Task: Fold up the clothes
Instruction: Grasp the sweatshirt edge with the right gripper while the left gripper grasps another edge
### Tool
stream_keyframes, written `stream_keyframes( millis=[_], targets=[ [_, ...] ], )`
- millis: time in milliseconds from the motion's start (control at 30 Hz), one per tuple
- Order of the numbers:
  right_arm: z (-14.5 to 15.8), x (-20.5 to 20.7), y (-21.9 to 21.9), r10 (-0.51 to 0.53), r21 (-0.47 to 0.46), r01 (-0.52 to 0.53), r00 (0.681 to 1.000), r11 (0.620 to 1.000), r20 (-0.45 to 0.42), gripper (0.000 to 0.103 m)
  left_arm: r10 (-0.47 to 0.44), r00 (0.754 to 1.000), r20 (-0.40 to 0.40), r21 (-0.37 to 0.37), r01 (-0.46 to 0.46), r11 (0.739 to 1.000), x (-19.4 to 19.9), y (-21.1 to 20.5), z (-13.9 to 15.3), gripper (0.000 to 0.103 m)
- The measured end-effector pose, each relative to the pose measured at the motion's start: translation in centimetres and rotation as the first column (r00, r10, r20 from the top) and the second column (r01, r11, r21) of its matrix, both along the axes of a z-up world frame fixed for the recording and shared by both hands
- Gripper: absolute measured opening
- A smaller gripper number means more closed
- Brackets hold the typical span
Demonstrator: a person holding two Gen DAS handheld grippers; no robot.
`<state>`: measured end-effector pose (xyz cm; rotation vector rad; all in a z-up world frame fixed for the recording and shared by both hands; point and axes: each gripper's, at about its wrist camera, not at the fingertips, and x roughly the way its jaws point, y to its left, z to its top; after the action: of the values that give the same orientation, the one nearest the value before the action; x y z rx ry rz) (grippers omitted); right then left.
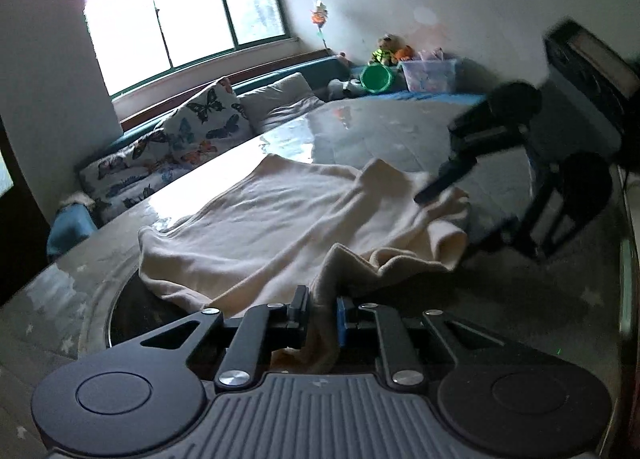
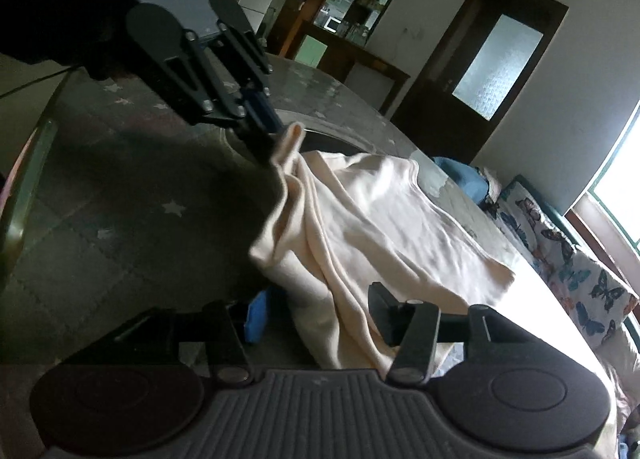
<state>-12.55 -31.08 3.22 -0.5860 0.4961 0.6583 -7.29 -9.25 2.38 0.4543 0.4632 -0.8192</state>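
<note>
**Cream garment, one edge pinched and raised**

Nearest you, the left tongs (image 1: pixel 319 313) are clamped on a bunched edge of the cream garment (image 1: pixel 256 227). Your right tongs (image 2: pixel 316 319) stand apart, straddling a hanging fold without pinching it. Beyond, the rest of the cloth lies spread and wrinkled on the glossy surface (image 1: pixel 400 131), its near side gathered into ridges. Further back, butterfly cushions (image 1: pixel 192 127) line the window side.

Judgement: a fold is in progress. Next move calls for closing the right tongs on that edge, level with the left grip.
</note>
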Motion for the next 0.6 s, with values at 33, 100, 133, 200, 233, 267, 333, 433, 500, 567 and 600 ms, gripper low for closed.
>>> stream_keyframes(
  millis=[33,100,133,200,233,267,333,433,500,567,600],
  targets=[
    [0.0,0.1,0.0,-0.002,0.005,0.002,1.000,1.000,-0.003,0.053,0.004,1.000,-0.008,-0.006,-0.004,1.000,0.2,0.0,0.1,0.015],
    [0.0,0.3,0.0,-0.005,0.016,0.005,1.000,1.000,-0.010,0.047,0.015,1.000,-0.021,-0.012,-0.015,1.000,0.5,-0.1,0.1,0.015],
    [0.0,0.4,0.0,-0.007,0.021,0.007,1.000,1.000,-0.013,0.041,0.020,1.000,-0.022,-0.011,-0.020,1.000,0.6,-0.1,0.1,0.015],
    [0.0,0.7,0.0,-0.010,0.032,0.011,1.000,0.999,-0.020,0.025,0.021,1.000,-0.010,0.004,-0.021,1.000,0.4,-0.2,-0.1,0.017],
    [0.0,0.8,0.0,-0.012,0.037,0.012,1.000,0.999,-0.023,0.024,0.018,1.000,0.003,0.016,-0.018,1.000,0.1,-0.2,-0.1,0.019],
    [0.0,0.9,0.1,-0.013,0.043,0.014,1.000,0.999,-0.027,0.023,0.006,1.000,0.019,0.036,-0.006,0.999,-0.3,-0.2,-0.3,0.023],
    [0.4,1.3,-0.4,-0.030,0.081,0.034,0.998,0.996,-0.058,0.017,-0.018,0.998,0.064,0.079,0.013,0.997,-1.3,-0.3,-0.6,0.030],
    [1.2,2.1,-1.4,-0.065,0.162,0.084,0.990,0.983,-0.123,0.015,-0.055,0.993,0.109,0.134,0.040,0.990,-2.6,-0.3,-1.3,0.037],
    [1.6,2.5,-1.9,-0.079,0.195,0.107,0.986,0.975,-0.149,0.014,-0.077,0.989,0.130,0.166,0.055,0.985,-3.3,-0.3,-1.8,0.037],
    [2.0,2.7,-2.2,-0.089,0.216,0.124,0.982,0.968,-0.167,0.014,-0.089,0.984,0.153,0.200,0.058,0.978,-3.8,-0.3,-2.3,0.039],
    [2.1,2.8,-2.3,-0.092,0.223,0.130,0.981,0.966,-0.172,0.014,-0.090,0.983,0.158,0.208,0.056,0.976,-3.9,-0.3,-2.5,0.039]
  ],
)
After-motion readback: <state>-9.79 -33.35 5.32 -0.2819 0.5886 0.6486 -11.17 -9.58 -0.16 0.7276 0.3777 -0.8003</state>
